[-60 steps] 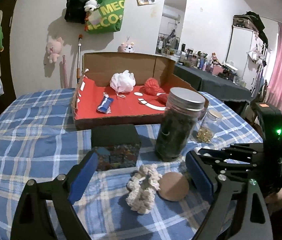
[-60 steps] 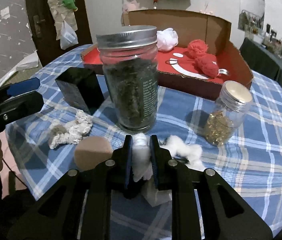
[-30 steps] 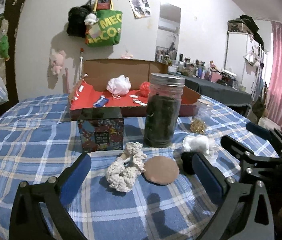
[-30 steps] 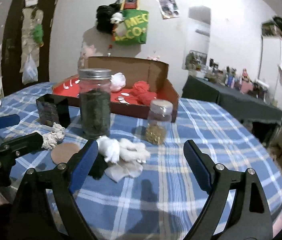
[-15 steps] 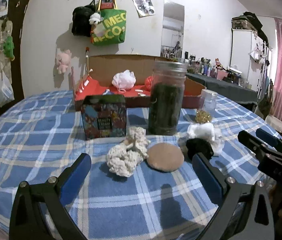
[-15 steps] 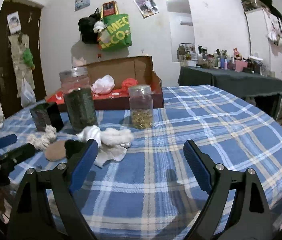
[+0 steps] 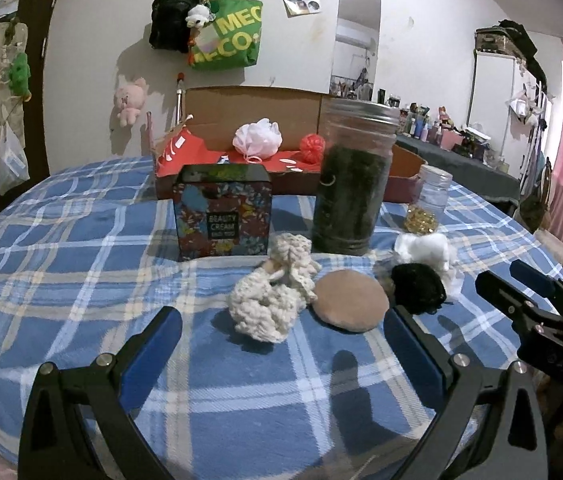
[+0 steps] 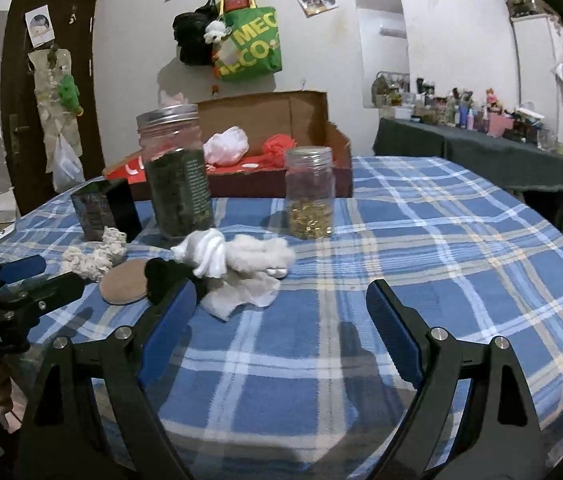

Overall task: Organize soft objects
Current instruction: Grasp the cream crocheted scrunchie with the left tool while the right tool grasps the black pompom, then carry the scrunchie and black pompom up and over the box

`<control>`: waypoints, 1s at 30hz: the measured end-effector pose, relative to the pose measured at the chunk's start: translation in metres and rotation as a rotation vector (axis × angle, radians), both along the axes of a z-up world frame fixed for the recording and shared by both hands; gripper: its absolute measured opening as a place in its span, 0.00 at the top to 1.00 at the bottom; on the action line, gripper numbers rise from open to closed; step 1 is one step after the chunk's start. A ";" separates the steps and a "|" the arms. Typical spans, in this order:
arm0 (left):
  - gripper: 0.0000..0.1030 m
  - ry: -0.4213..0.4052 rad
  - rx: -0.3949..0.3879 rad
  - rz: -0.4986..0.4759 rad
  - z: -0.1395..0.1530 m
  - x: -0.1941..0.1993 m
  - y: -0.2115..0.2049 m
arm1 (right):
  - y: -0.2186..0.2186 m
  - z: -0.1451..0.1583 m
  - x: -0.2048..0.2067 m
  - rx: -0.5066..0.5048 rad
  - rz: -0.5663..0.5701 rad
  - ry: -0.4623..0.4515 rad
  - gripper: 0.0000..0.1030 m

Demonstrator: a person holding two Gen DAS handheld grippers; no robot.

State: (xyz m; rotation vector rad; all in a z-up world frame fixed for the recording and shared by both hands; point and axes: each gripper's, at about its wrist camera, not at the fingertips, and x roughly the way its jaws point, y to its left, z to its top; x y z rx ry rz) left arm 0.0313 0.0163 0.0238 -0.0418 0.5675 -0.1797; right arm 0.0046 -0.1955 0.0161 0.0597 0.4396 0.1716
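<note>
Both tools are seen held low over the blue-and-white plaid tablecloth (image 7: 61,248). The left gripper (image 7: 281,344) is spread wide, its blue-padded black fingers (image 7: 153,344) gripping nothing. The right gripper (image 8: 279,312) is likewise parted wide and empty.

A row of soft pieces is laid out near the table's front edge. A cream, chunky knitted scrunchie (image 7: 271,294) is bunched in knobbly loops. Just beside it, touching or nearly so, a flat, round tan powder puff (image 7: 349,300) with a smooth felt-like face is seen. Next comes a black fuzzy pom-pom (image 7: 417,282), and behind it a fluffy white cotton clump (image 7: 425,250) resting on a thin white wipe (image 8: 241,294).

Behind these, hard items are lined up: a dark floral square tin marked "BEAUTY CREAM" (image 7: 223,212), a tall glass jar of dark dried leaves with a metal screw lid (image 7: 351,172), and a small glass jar of golden capsules (image 7: 427,204).

Farther back, an open cardboard box with a red lining (image 7: 241,128) is seen, holding a white mesh bath pouf (image 7: 257,138) and a red mesh pouf (image 7: 312,146).
</note>
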 end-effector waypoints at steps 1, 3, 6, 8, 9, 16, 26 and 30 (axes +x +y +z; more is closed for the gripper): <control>0.00 0.005 0.001 -0.005 0.001 0.002 0.002 | 0.002 0.001 0.001 0.004 0.010 0.008 0.15; 0.00 0.022 0.014 -0.016 0.004 0.010 0.006 | 0.008 0.001 0.006 0.014 0.048 0.033 0.15; 0.10 0.063 0.034 -0.025 0.006 0.022 0.010 | 0.021 0.001 0.010 0.002 0.090 0.048 0.15; 0.22 0.099 0.019 -0.050 0.006 0.032 0.014 | 0.033 0.002 0.013 -0.016 0.123 0.057 0.15; 0.22 0.120 0.016 -0.064 0.005 0.038 0.015 | 0.038 0.002 0.015 -0.022 0.138 0.062 0.15; 0.67 0.186 -0.001 -0.179 -0.003 0.055 0.006 | 0.061 -0.003 0.031 -0.036 0.206 0.130 0.68; 0.74 0.093 -0.035 -0.201 0.018 0.023 0.000 | 0.046 0.011 0.015 0.023 0.232 0.088 0.73; 0.74 0.063 -0.049 -0.234 0.025 0.016 -0.011 | 0.037 0.022 0.015 0.028 0.233 0.069 0.73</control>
